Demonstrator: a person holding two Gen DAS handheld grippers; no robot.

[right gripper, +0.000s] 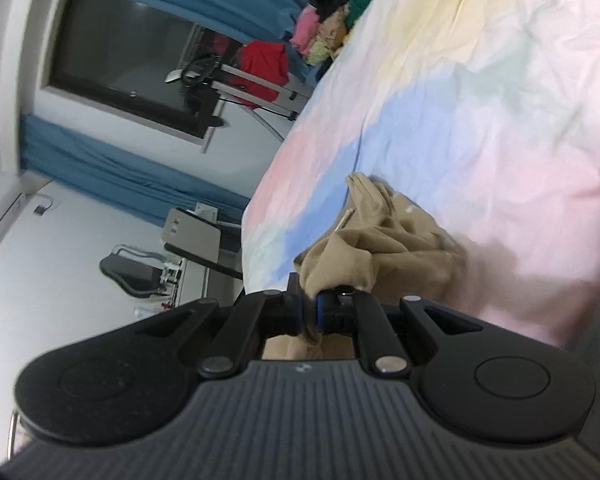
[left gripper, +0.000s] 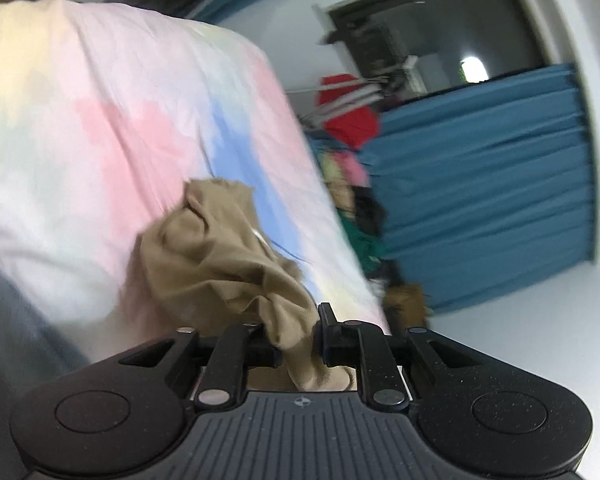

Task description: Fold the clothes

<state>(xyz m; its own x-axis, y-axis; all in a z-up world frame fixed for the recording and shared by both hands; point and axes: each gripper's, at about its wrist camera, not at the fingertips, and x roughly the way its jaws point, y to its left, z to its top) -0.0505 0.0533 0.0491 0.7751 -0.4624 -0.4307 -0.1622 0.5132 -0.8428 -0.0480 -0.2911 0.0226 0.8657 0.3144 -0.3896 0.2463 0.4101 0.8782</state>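
1. Left gripper [left gripper: 298,344] is clamped onto a bunch of the tan garment [left gripper: 220,256].
2. Right gripper [right gripper: 308,312] is pinching another bit of the same garment.
3. The garment hangs crumpled over the pastel bedsheet [left gripper: 100,120], near the bed's edge.
4. Beyond the bed: a clothes pile [left gripper: 352,184] against blue curtains [left gripper: 480,184].

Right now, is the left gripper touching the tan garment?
Touching. The left wrist view shows the tan garment pinched between the left gripper fingers, cloth running through and hanging below.
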